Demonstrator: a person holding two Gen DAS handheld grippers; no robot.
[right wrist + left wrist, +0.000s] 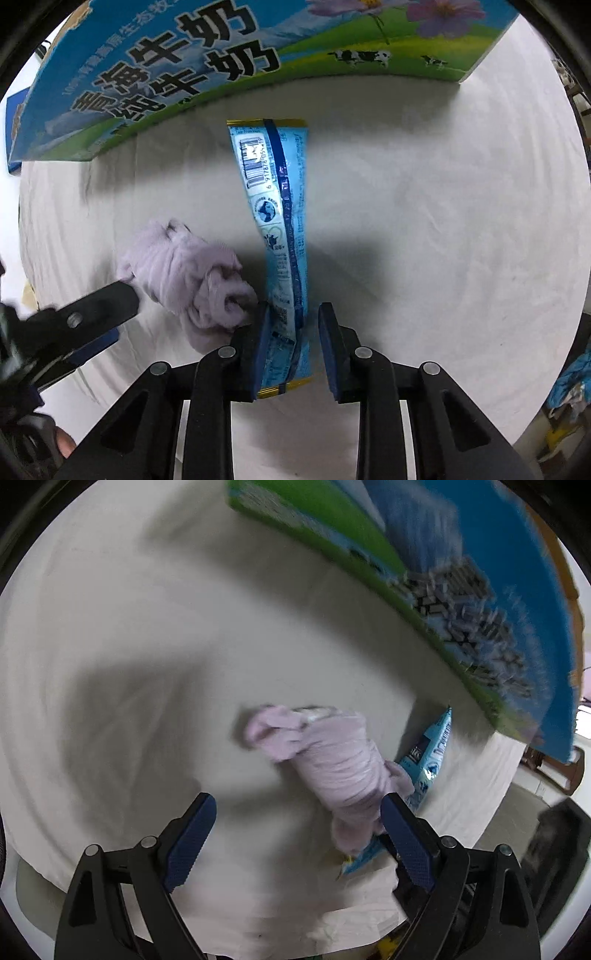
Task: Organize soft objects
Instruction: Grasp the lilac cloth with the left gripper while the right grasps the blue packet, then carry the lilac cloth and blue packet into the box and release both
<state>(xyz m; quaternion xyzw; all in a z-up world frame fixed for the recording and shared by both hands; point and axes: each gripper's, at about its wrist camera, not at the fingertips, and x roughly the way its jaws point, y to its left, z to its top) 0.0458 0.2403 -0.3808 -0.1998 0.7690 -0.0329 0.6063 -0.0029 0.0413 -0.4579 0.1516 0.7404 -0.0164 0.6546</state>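
A bundled pale lilac cloth (332,760) lies on the white sheet, and shows in the right wrist view (188,273) too. A light blue snack packet (280,229) lies beside it; its edge shows in the left wrist view (428,753). My left gripper (299,823) is open, its right finger beside the cloth, nothing between the jaws. My right gripper (295,328) is open, its jaws either side of the packet's near end, with a gap on the right. The left gripper's finger (99,302) touches the cloth's left side.
A large blue and green milk carton box (221,55) stands at the back of the sheet, also in the left wrist view (461,590). The white sheet (443,221) covers the table. A blue object (569,384) lies off the table at right.
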